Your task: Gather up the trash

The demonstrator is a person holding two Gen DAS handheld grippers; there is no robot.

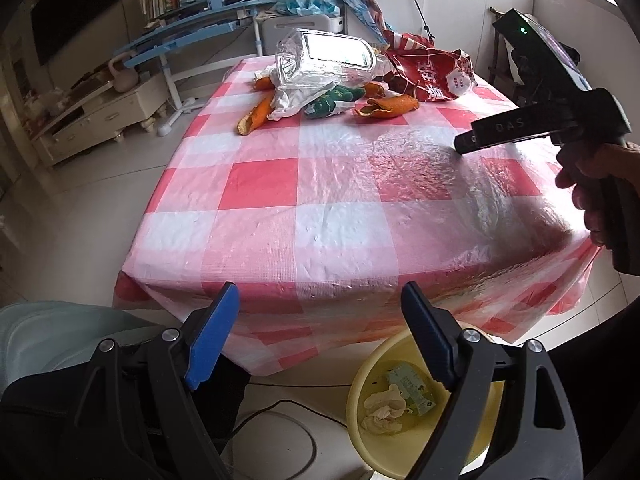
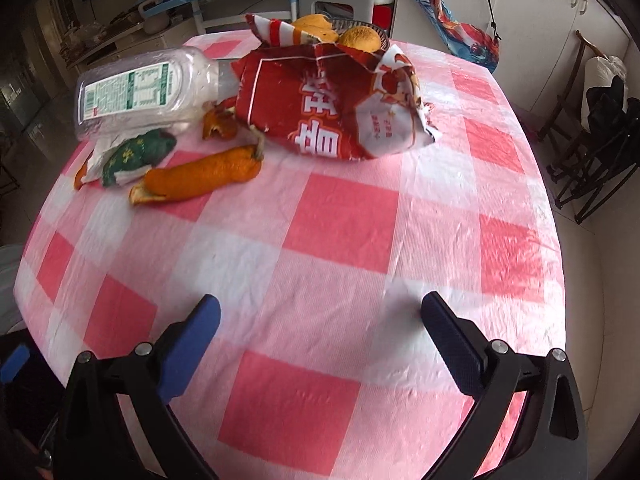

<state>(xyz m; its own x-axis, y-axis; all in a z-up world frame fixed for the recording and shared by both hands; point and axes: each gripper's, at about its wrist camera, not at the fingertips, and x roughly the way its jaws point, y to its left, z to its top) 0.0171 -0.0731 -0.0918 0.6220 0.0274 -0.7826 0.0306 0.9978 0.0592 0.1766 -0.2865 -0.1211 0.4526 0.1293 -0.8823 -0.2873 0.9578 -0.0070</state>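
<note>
The left gripper (image 1: 320, 336) hangs with jaws apart and empty over the yellow bin (image 1: 362, 392) at the table's near edge, which already holds a crumpled tissue (image 1: 382, 410), so drops fall straight in. The right gripper (image 2: 320, 344), also spread and empty, points across the checked tablecloth (image 2: 340, 224) toward the remaining litter at the far end: a clear plastic bottle (image 2: 140, 92), orange peel (image 2: 204, 176) and red snack bag (image 2: 332, 108).
</note>
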